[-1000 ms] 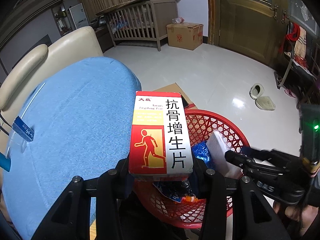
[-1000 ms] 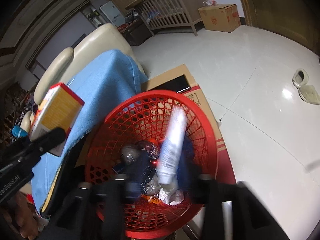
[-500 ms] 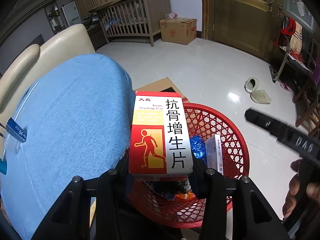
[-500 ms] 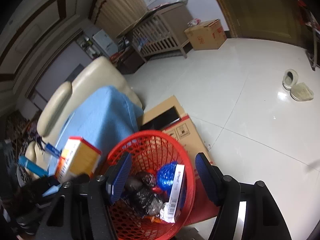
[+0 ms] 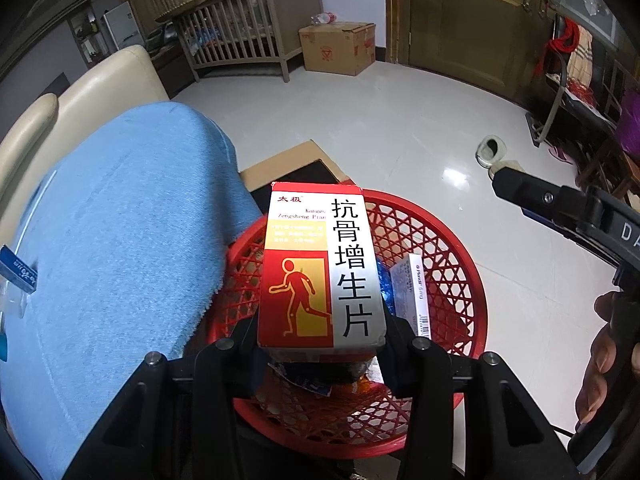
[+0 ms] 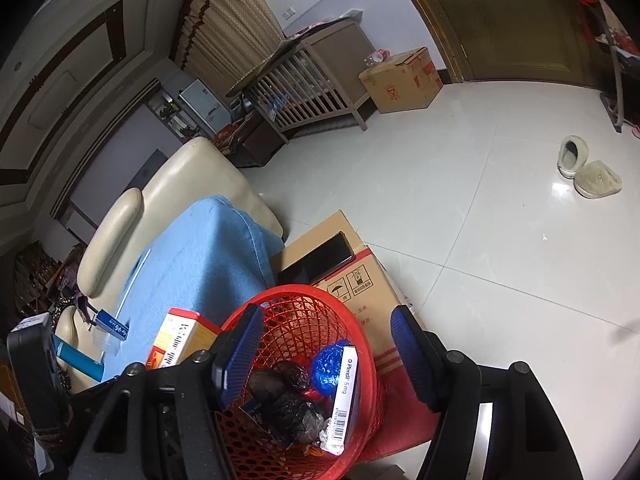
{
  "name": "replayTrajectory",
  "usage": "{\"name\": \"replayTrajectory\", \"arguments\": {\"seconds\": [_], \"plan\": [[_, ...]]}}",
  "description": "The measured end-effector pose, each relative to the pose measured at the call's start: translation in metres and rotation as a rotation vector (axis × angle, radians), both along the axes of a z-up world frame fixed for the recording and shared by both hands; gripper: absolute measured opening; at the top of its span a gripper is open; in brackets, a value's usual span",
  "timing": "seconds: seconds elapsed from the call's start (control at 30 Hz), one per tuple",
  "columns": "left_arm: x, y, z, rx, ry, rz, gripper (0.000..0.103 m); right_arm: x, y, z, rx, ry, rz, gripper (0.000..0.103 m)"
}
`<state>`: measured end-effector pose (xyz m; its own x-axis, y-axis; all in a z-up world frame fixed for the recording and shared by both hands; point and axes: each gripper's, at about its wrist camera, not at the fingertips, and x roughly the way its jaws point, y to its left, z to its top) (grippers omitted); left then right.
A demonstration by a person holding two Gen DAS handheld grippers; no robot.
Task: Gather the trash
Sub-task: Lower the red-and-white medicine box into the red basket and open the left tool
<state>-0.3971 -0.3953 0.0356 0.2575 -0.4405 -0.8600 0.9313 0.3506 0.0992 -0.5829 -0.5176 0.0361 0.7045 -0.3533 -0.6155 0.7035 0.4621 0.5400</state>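
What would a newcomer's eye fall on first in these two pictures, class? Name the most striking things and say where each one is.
First comes the red and yellow medicine box, clamped in the left gripper just above the red mesh basket. Next is the basket's load: a white carton standing on end beside a blue wrapper and dark crumpled bags. The right gripper hangs open and empty over it.
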Motion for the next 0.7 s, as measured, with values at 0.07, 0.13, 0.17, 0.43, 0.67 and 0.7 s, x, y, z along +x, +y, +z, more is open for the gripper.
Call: {"name": "replayTrajectory", "arguments": {"seconds": [0.07,0.13,0.17,0.43,0.67,0.7], "plan": [[0.002,-0.002,-0.005,0.011,0.027,0.001,0.049,-0.001,0.0,0.001,-0.001,-0.004,0.0,0.07],[0.004,-0.004,-0.012,0.034,0.067,0.004,0.057,0.0,0.0,0.001,-0.003,-0.007,-0.002,0.07],[0.005,-0.005,-0.015,0.047,0.08,0.009,0.069,-0.001,0.0,0.002,-0.003,-0.008,-0.001,0.07],[0.02,0.009,-0.004,-0.011,0.14,0.051,0.074,0.002,0.002,0.006,-0.011,-0.015,0.007,0.07],[0.051,0.037,0.023,-0.086,0.102,0.14,0.074,0.013,0.008,0.012,-0.024,-0.011,0.033,0.07],[0.055,0.039,0.024,-0.09,0.101,0.149,0.074,0.015,0.009,0.013,-0.026,-0.011,0.038,0.07]]}}
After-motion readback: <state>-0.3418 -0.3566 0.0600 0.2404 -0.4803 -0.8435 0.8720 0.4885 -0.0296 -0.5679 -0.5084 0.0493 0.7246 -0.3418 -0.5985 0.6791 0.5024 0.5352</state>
